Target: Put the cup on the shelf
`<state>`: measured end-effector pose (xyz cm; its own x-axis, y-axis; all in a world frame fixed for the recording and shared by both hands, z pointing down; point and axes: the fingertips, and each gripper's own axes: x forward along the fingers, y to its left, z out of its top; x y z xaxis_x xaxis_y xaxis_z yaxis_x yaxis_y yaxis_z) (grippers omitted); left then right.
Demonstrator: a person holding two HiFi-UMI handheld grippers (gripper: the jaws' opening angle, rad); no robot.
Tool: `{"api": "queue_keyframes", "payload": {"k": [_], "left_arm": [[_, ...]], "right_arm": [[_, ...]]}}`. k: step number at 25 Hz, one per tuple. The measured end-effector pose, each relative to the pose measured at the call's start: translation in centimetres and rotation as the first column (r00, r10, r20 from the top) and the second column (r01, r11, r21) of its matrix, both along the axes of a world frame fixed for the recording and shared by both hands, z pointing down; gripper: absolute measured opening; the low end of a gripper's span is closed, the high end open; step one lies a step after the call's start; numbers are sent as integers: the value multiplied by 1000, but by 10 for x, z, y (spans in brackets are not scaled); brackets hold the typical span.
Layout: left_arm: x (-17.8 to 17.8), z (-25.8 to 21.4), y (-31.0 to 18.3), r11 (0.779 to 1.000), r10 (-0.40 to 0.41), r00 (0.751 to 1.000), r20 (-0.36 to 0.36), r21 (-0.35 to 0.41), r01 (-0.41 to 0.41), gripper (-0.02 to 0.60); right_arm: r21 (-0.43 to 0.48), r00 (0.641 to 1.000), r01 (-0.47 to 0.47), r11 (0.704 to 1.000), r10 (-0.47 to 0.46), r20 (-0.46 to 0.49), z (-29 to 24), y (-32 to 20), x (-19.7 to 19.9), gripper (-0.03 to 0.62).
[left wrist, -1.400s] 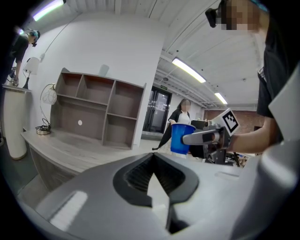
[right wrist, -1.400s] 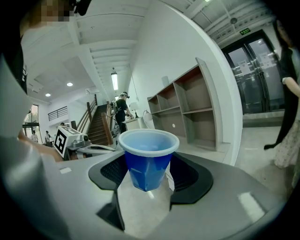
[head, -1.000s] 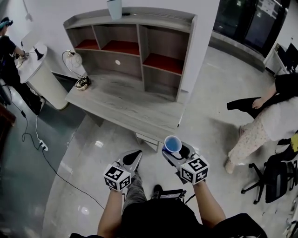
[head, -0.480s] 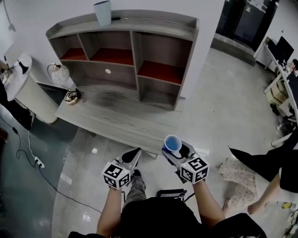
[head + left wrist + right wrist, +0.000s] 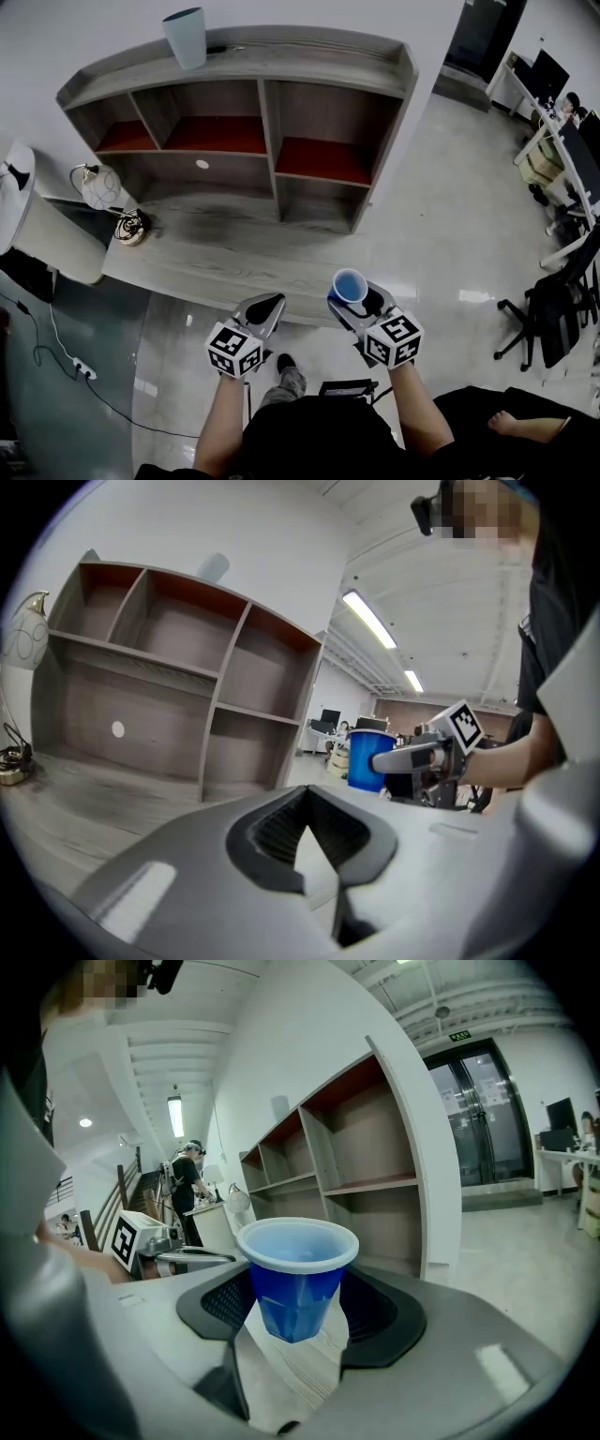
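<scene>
Pinching blue cup [image 5: 296, 1279] upright in right tongs [image 5: 356, 302] for carry to shelf [image 5: 309, 52]; left tongs [image 5: 262, 307] pressed together, empty, prob. unneeded.

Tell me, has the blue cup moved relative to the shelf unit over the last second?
Yes. The blue cup, gripped in the right tool, has come closer to the grey shelf unit, which now fills more of the head view.

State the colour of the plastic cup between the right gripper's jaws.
Blue plastic cup, whitish rim; right gripper view shows it best.
</scene>
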<state>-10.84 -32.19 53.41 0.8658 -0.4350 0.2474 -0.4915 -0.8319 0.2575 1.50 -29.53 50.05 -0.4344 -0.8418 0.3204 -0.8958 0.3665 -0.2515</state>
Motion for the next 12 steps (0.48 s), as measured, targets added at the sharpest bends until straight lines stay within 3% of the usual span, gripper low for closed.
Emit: {"api": "queue_keyframes", "payload": {"k": [12], "left_arm": [[0, 4, -33, 995, 94, 995, -16, -19, -95, 0]], "right_arm": [[-19, 997, -71, 997, 70, -31, 1, -19, -11, 291]]}}
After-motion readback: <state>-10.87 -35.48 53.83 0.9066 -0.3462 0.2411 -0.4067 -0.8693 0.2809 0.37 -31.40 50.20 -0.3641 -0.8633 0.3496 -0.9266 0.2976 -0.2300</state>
